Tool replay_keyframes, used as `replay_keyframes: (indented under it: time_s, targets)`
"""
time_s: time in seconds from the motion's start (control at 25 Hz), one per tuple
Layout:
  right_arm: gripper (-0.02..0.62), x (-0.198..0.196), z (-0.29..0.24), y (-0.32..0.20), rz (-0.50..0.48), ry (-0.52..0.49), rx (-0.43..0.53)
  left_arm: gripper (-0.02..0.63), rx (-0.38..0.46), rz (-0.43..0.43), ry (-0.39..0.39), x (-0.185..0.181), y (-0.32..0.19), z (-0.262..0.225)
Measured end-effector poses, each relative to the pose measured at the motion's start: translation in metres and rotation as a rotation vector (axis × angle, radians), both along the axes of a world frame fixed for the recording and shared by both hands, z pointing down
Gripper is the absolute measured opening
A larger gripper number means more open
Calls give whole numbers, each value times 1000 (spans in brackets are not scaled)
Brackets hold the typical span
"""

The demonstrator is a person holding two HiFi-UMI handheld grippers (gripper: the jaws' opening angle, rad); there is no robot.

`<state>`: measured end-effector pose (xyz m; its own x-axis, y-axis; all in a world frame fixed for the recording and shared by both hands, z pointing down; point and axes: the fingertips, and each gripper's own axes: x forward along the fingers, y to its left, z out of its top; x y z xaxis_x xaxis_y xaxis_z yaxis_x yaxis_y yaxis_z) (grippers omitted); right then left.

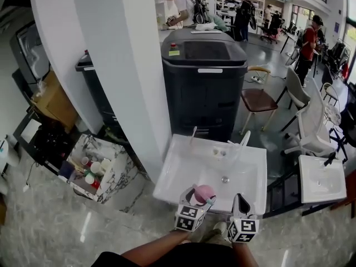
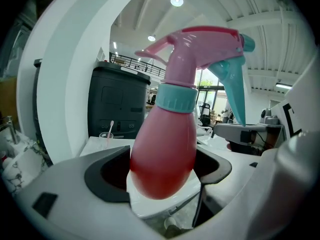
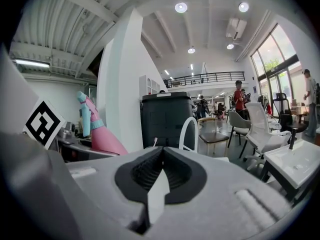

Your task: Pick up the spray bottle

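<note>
A pink spray bottle with a teal collar and trigger stands upright between the jaws of my left gripper, which is shut on its round body. In the head view the bottle is held above the front edge of the white sink basin, with the left gripper around it. The right gripper hovers just to the right, shut with nothing between its jaws. From the right gripper view the bottle appears at the left, beside the left gripper's marker cube.
A white faucet and a cup with a toothbrush stand at the basin's far edge. A dark grey machine sits behind the sink, a white pillar to its left. Chairs and a second basin stand at right.
</note>
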<state>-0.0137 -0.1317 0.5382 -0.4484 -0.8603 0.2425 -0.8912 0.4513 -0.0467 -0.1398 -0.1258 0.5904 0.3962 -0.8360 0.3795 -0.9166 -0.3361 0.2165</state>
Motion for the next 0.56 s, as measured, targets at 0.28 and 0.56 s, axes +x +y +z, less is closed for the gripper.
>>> replay_keyframes:
  time_s: [0.28, 0.56]
  targets:
    - [-2, 12, 1, 3, -9, 21, -6, 391, 5, -3, 5, 9, 1, -3]
    - [-3, 20, 3, 4, -9, 20, -11, 391, 10, -3, -4, 14, -4, -6]
